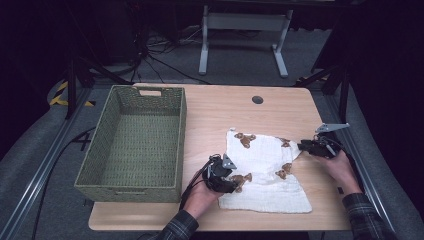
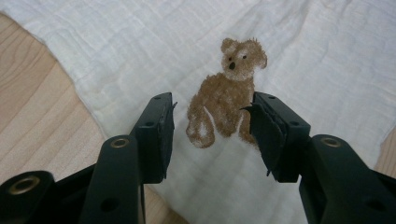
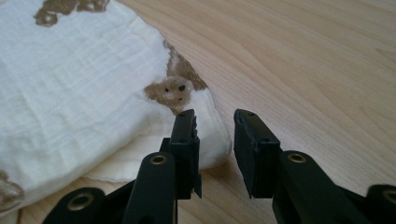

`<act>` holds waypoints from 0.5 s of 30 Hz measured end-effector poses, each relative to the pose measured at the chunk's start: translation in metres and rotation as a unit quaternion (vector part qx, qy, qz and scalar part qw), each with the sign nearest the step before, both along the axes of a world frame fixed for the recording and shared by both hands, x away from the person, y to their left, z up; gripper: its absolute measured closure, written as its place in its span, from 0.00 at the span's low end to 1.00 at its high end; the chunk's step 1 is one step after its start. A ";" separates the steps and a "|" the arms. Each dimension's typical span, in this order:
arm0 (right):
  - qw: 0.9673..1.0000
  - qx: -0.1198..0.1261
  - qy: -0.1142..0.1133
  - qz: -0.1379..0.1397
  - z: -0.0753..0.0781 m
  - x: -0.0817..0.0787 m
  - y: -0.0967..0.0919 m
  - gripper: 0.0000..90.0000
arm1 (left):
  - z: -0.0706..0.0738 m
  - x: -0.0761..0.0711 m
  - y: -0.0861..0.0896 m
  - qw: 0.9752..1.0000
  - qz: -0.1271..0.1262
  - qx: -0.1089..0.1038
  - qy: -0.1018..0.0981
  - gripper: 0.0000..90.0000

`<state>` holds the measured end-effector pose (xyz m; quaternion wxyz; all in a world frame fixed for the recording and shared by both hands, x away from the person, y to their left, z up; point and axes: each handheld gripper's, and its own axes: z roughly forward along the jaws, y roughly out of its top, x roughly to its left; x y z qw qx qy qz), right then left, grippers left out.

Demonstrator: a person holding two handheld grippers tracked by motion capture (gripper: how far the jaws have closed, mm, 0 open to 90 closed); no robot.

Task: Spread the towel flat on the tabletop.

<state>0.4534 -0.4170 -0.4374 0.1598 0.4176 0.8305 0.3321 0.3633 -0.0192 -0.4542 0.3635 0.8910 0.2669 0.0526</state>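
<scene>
A white muslin cloth [image 1: 265, 170] printed with brown bears lies rumpled on the wooden table [image 1: 215, 110], right of centre. My left gripper [image 1: 235, 182] rests at the cloth's front left edge. In the left gripper view it [image 2: 210, 114] stands open just above the cloth [image 2: 140, 46], with a bear print [image 2: 229, 93] showing between the jaws. My right gripper [image 1: 301, 146] is at the cloth's right corner. In the right gripper view it [image 3: 215, 119] is open, the cloth's folded corner [image 3: 205, 135] lying beside its left jaw and bare wood between the pads.
A large green woven basket [image 1: 180, 125] stands empty on the table's left half, close to my left hand. A round cable hole [image 1: 257, 99] sits near the table's far edge. Beyond the table are a white stand [image 1: 245, 30] and cables on the floor.
</scene>
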 end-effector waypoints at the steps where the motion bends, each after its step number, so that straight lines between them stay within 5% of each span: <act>1: 1.000 -0.002 0.006 -0.002 -0.001 0.000 0.000 0.77 | 0.000 -0.001 0.000 1.000 0.002 0.002 0.003 0.56; 4: 1.000 -0.003 0.016 -0.008 -0.003 0.000 -0.001 0.76 | 0.000 0.000 0.001 1.000 0.001 0.002 0.001 0.56; 8: 1.000 -0.005 0.027 -0.007 -0.006 0.001 -0.002 0.93 | -0.001 0.000 0.001 1.000 0.002 0.004 0.002 0.56; 15: 1.000 -0.014 0.000 -0.008 0.002 0.001 -0.003 0.97 | -0.002 0.001 0.001 1.000 -0.001 0.007 0.007 0.55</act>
